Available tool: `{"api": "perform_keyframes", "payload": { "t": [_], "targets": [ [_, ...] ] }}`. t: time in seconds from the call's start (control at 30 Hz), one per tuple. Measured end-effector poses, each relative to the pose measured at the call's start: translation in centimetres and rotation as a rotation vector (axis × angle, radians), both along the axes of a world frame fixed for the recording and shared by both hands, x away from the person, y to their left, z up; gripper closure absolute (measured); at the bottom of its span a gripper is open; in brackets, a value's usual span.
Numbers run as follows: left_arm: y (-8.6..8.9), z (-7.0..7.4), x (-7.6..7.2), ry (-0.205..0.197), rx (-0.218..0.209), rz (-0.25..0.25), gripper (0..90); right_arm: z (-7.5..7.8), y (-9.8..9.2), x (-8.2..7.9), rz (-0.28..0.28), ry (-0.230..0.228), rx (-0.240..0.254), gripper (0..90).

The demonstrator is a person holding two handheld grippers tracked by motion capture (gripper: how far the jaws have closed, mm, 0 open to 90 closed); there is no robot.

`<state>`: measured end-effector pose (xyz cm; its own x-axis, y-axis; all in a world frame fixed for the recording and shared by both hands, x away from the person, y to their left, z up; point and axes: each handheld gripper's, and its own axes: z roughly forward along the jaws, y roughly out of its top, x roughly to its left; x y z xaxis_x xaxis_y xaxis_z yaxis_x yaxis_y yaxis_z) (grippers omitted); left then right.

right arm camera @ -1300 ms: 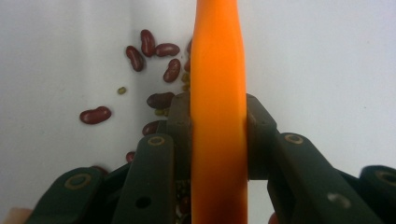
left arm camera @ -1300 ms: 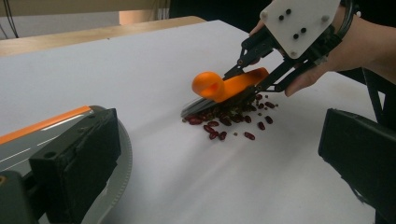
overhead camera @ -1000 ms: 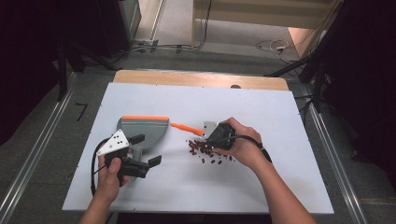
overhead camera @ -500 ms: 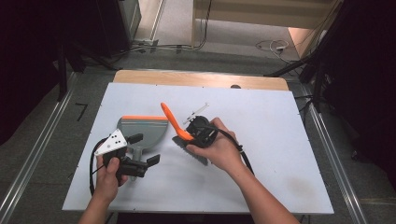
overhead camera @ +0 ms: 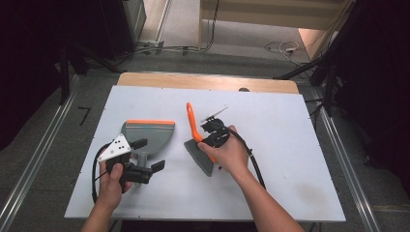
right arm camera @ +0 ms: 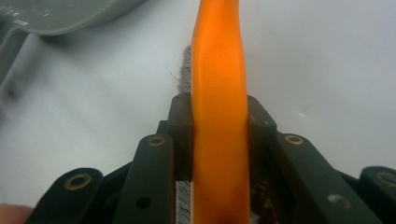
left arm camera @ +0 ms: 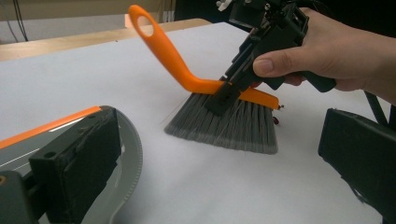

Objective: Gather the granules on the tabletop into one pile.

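Note:
My right gripper (overhead camera: 203, 139) is shut on the orange handle (right arm camera: 218, 70) of a small brush (overhead camera: 200, 157). The grey bristles rest on the white table, and the handle points away from me. A few red bits (left arm camera: 275, 120) peek out from behind the bristles. Left of the brush lies a grey dustpan (overhead camera: 147, 135) with an orange lip. My left gripper (overhead camera: 149, 154) sits at its handle end, jaws wide apart. One finger (left arm camera: 74, 163) is beside the pan's rim, the other (left arm camera: 359, 158) stands over bare table.
The white table top (overhead camera: 290, 125) has a wooden strip (overhead camera: 203, 81) along its far edge. Metal rails run along the floor on both sides. Cables lie on the floor beyond the table. A black cable (overhead camera: 254, 159) trails from my right gripper.
The right gripper has swung the brush around and carried it left toward the dustpan, covering the scattered red bits; the handle went from pointing left to pointing away. The left gripper stayed put.

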<state>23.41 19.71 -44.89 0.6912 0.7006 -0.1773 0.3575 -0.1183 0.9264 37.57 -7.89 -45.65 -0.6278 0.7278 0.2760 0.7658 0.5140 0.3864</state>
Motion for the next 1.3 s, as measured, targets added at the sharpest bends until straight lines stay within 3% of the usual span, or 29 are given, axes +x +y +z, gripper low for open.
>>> {"api": "perform_keyframes", "payload": {
  "t": [0.4,0.63,1.23,1.3],
  "targets": [
    [-0.3,-0.2,-0.1,0.005,0.011,-0.005,0.0,-0.8,-5.1,0.0,-0.123,0.045,0.048,67.4],
    [-0.4,-0.3,-0.1,0.007,0.012,-0.008,0.0,-0.8,-7.4,-0.2,-0.168,0.045,0.055,67.3],
    [-0.8,-0.4,-0.1,0.018,0.021,-0.015,0.0,-0.6,-11.4,0.0,-0.220,0.042,0.046,67.2],
    [-0.7,-0.4,0.0,0.017,0.018,-0.015,0.0,-0.5,-11.7,0.0,-0.223,0.047,0.064,67.3]
  ]
}}
